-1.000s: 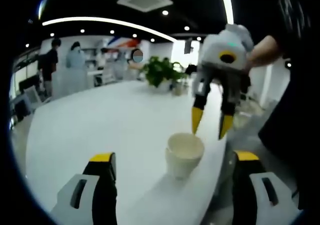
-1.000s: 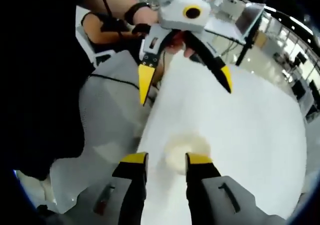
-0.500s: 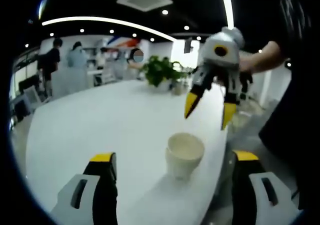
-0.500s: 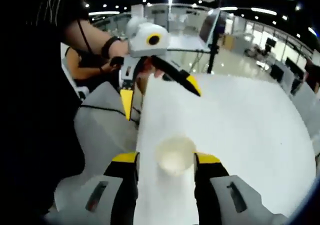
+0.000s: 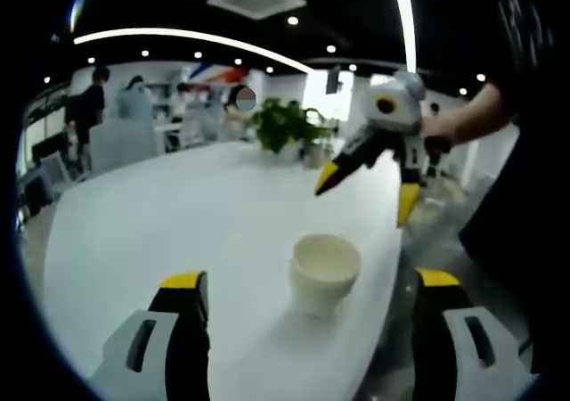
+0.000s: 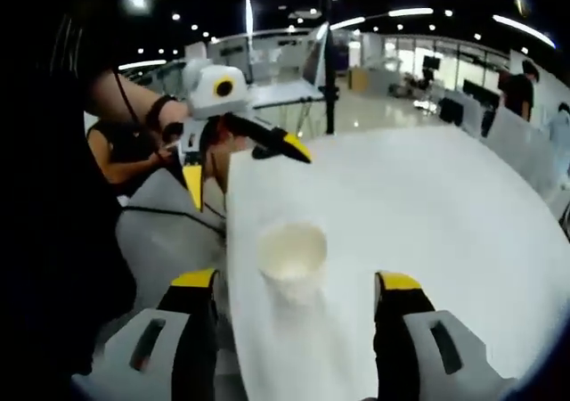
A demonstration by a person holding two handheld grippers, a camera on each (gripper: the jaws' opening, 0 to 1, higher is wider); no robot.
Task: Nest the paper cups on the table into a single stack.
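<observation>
So there's the paper cup [image 5: 325, 272], standing upright, mouth up, near the edge of the white counter [image 5: 160, 232], and it sits pretty much dead ahead of both sets of tongs, between them. In the left gripper view it's just past the tips of the left tongs [image 5: 312, 285] and a touch right of centre in the gap; in the right gripper view the cup [image 6: 292, 260] is also out in front of the right tongs [image 6: 296, 281], a bit left of the middle. Its long axis is vertical, so any grab would be from the side across the wall. It looks off-white, tapered toward the base, and the rim looks doubled, so I'd guess it's already a couple of cups nested, though it's too blurry to count. Both tongs are spread wide and holding nothing. From the left side you can see the right tongs [image 5: 370, 183] up above and beyond the cup, well clear of it. The left ones look nearer to me, but that's a guess. Background: a potted plant [image 5: 285, 129] at the far end of the counter.
</observation>
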